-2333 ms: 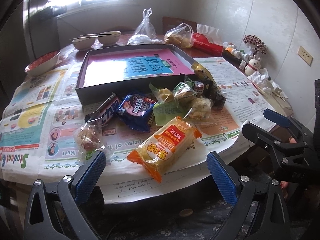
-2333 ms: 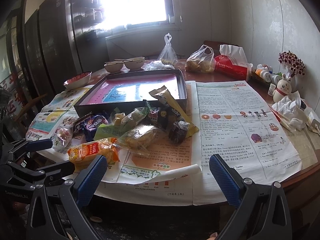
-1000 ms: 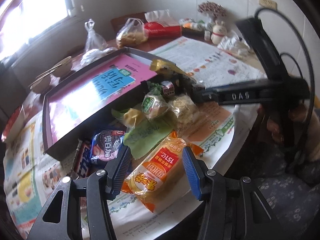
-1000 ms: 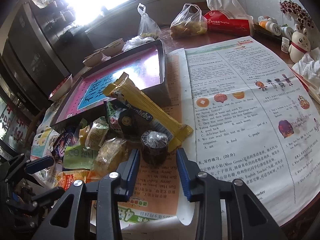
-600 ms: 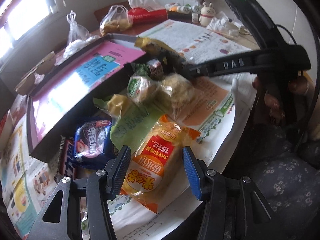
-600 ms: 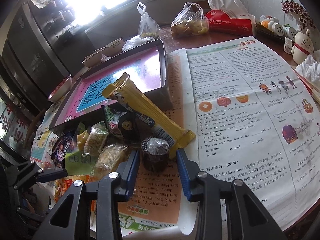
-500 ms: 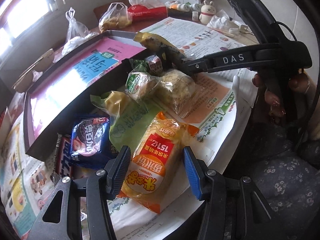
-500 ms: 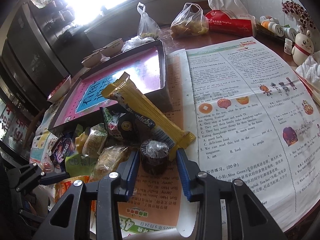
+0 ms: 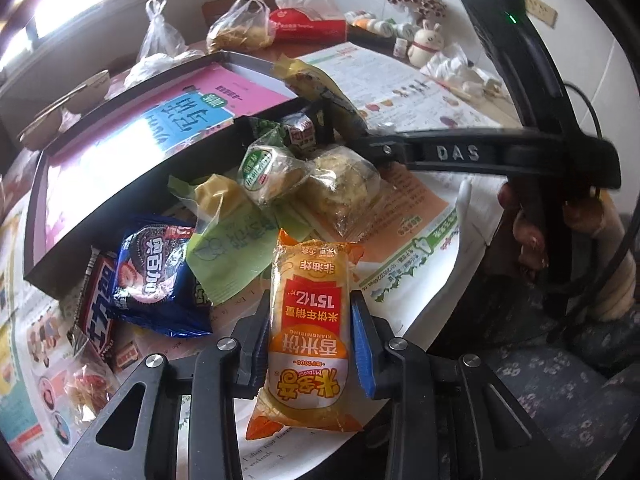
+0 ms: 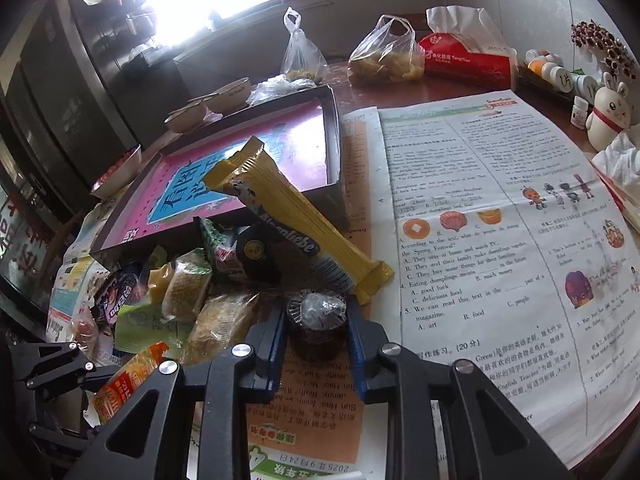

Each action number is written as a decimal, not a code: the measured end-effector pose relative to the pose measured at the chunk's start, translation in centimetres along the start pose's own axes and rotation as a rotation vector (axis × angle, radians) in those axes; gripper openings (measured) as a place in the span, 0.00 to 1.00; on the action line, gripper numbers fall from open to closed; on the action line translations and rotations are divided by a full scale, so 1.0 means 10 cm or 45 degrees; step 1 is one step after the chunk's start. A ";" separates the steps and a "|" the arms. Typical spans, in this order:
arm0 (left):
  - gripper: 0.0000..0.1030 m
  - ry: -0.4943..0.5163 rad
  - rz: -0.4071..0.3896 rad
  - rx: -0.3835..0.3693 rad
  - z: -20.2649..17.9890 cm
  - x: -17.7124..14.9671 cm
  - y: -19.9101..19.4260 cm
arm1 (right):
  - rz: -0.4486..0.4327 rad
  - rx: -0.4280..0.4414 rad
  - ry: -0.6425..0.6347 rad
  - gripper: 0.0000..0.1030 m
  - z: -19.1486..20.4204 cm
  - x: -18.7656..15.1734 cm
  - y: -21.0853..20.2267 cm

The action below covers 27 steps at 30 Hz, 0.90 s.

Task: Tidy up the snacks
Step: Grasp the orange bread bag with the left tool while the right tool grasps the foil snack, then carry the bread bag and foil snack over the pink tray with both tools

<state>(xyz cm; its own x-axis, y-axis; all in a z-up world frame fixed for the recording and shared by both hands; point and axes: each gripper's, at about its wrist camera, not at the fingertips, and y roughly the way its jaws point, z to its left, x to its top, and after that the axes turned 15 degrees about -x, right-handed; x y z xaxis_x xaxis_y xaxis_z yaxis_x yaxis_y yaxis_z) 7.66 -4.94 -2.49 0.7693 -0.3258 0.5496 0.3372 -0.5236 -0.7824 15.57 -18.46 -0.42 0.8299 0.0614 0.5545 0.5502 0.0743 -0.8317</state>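
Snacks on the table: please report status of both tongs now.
Left tongs just closed on orange rice cracker pack. Right tongs just closed on dark wrapped cake. Tray behind, yellow wafer pack leaning on it.

Long yellow packet (image 10: 296,224) hides the box's (image 10: 334,152) corner.

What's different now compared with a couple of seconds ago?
Both grippers came down from above the table edge and their jaws have just been closing: the left gripper on the orange rice-cracker packet, the right gripper on the small dark wrapped cake. The tray and remaining snacks stayed put.
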 end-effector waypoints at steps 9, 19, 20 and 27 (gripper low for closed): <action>0.35 -0.062 -0.123 -0.041 0.06 0.06 -0.33 | -0.125 0.021 -0.020 0.27 0.06 0.10 -0.32; 0.35 -0.227 -0.294 0.026 0.48 0.24 -0.77 | -0.230 0.080 -0.135 0.27 0.45 0.31 -0.49; 0.35 -0.239 -0.315 0.044 0.52 0.26 -0.82 | -0.238 0.089 -0.149 0.27 0.51 0.34 -0.49; 0.35 -0.322 -0.404 0.160 0.84 0.38 -1.03 | -0.253 0.132 -0.213 0.27 0.82 0.47 -0.42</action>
<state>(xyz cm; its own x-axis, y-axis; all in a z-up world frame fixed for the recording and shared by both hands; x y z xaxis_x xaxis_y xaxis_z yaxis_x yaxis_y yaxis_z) 11.65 5.83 5.19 0.7203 0.0479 0.6920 0.6303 -0.4619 -0.6240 16.36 -10.30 5.92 0.6754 0.1983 0.7103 0.6808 0.2026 -0.7039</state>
